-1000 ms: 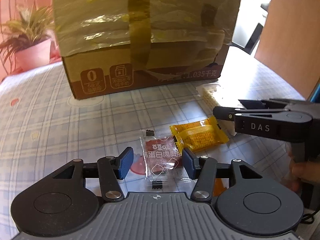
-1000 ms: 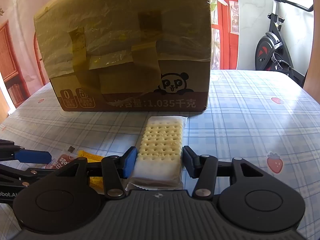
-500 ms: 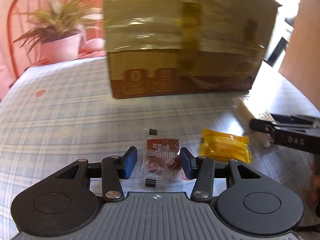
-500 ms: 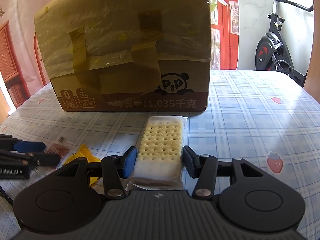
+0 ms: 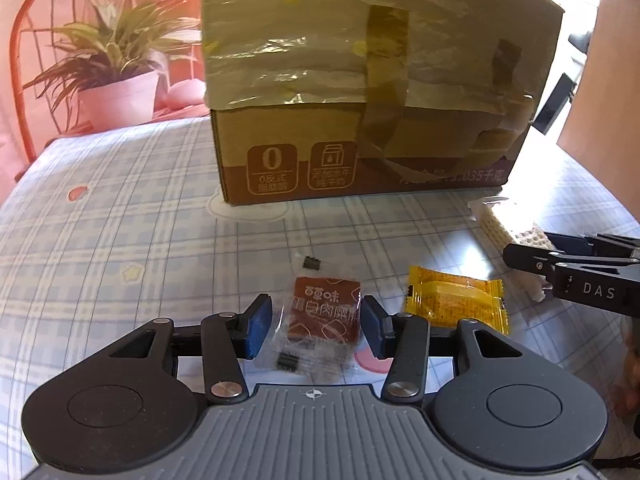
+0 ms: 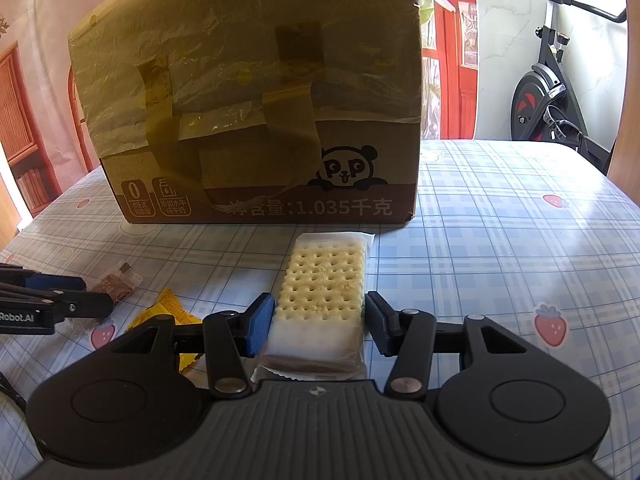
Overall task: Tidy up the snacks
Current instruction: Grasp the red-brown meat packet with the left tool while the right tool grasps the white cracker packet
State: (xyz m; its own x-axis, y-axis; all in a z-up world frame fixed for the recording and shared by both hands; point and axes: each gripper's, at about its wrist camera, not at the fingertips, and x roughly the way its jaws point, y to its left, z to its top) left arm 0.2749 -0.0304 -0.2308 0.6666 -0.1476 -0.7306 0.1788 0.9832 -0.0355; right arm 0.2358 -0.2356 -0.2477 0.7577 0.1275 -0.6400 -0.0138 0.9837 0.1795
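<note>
A brown snack packet (image 5: 324, 316) in clear wrap lies on the checked tablecloth, and my left gripper (image 5: 314, 314) is shut on it, blue pads at both its sides. To the right of it lies a yellow wrapped snack (image 5: 456, 304), a short gap away. My right gripper (image 6: 320, 316) is shut on the near end of a long cracker pack (image 6: 322, 276), which rests flat on the table and points at the box. The taped cardboard box (image 6: 248, 100) stands just behind all the snacks. Each gripper shows at the edge of the other's view: the right gripper (image 5: 532, 254), the left gripper (image 6: 94, 294).
A potted plant (image 5: 116, 92) and an orange chair frame (image 5: 24, 60) stand beyond the table's far left. An exercise bike (image 6: 552, 92) stands beyond the far right. Bare tablecloth (image 6: 500, 220) lies right of the cracker pack. A hand (image 5: 632, 360) holds the right gripper.
My left gripper narrowed onto the brown packet and shifted left with it, opening a gap to the yellow snack. The right gripper and cracker pack have not moved.
</note>
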